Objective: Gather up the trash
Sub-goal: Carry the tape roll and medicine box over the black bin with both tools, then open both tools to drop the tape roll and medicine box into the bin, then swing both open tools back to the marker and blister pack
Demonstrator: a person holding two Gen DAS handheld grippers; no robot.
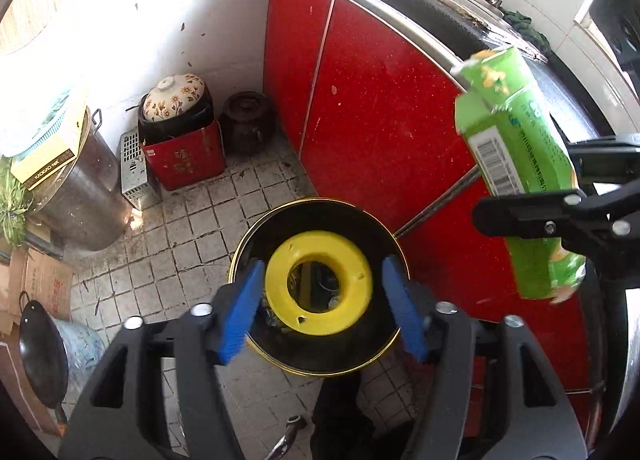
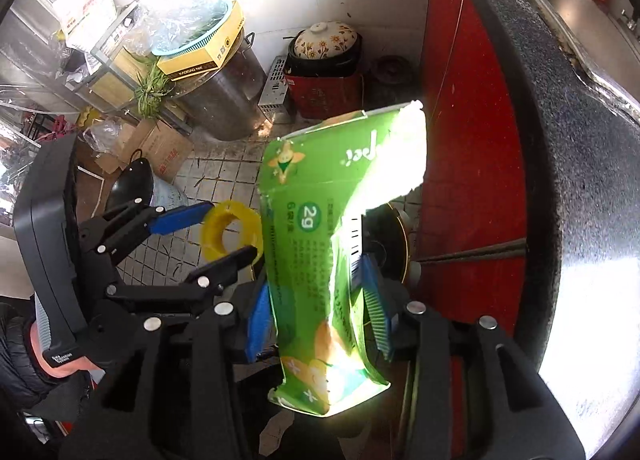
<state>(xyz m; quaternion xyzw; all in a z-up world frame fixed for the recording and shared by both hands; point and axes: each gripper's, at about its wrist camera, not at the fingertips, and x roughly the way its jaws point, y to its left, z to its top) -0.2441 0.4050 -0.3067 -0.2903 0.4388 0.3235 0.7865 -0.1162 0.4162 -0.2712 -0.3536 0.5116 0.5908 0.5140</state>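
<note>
The left gripper (image 1: 322, 310) hung over the black bin (image 1: 320, 288) on the tiled floor (image 1: 192, 236), its blue pads spread clear of the yellow ring (image 1: 319, 283) – nothing gripped. Just beside it, against the red cabinet (image 1: 380, 100), the right gripper (image 2: 316, 316) had the crumpled green carton (image 2: 332, 260) between its pads – whether they pressed on it I could not tell.

Harsh daylight from upper left, blown-out glare on white wall (image 1: 100, 0), fisheye-curved dark edges, slight blur.
</note>
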